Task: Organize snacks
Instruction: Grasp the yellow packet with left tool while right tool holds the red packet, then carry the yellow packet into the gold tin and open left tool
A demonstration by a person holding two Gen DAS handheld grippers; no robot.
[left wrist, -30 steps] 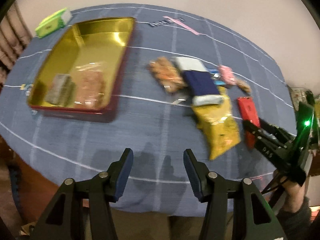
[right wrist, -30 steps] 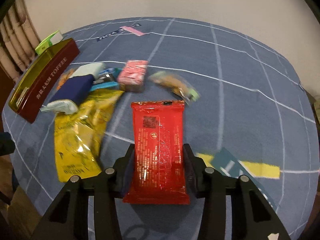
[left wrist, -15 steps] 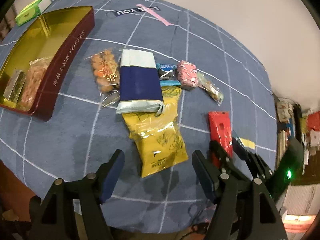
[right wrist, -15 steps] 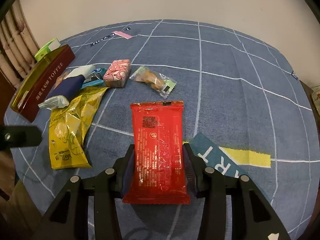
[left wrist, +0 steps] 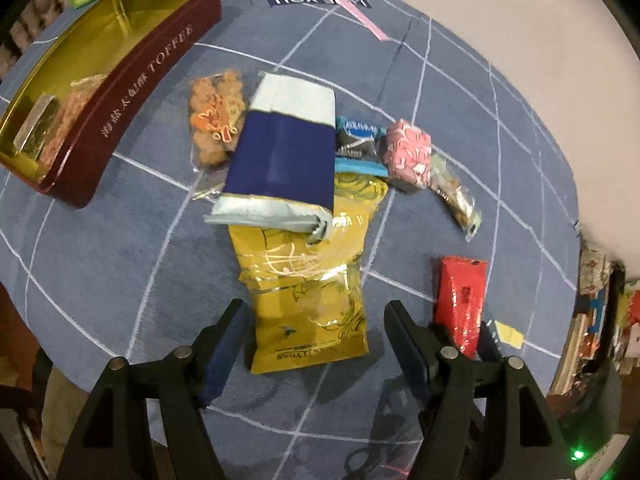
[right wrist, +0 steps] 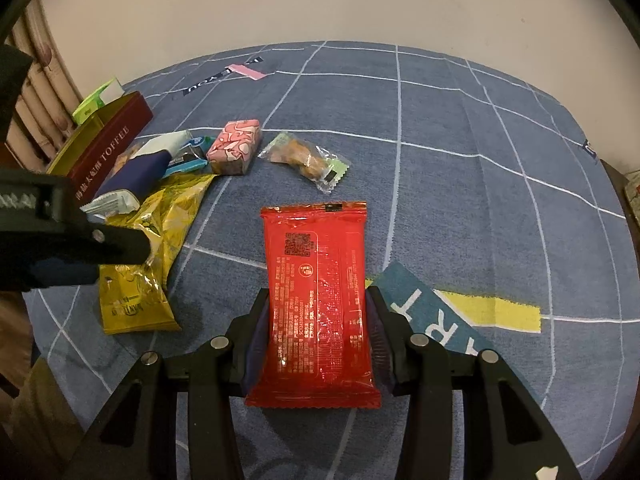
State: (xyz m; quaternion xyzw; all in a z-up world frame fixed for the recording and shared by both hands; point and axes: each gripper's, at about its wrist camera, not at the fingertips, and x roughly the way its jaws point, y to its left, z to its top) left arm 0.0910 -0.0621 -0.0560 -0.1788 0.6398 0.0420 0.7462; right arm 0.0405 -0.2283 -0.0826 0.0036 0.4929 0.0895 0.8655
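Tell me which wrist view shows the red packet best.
Right wrist view: the red packet fills the centre, its whole printed face visible, its lower part between the right gripper pads. In the left wrist view the same packet is small, near the right edge, its lower end hidden behind gripper fingers.

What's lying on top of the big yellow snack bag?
A dark blue packet with pale ends lies across the far end of the yellow bag. That end of the bag is covered, so its print there cannot be seen.
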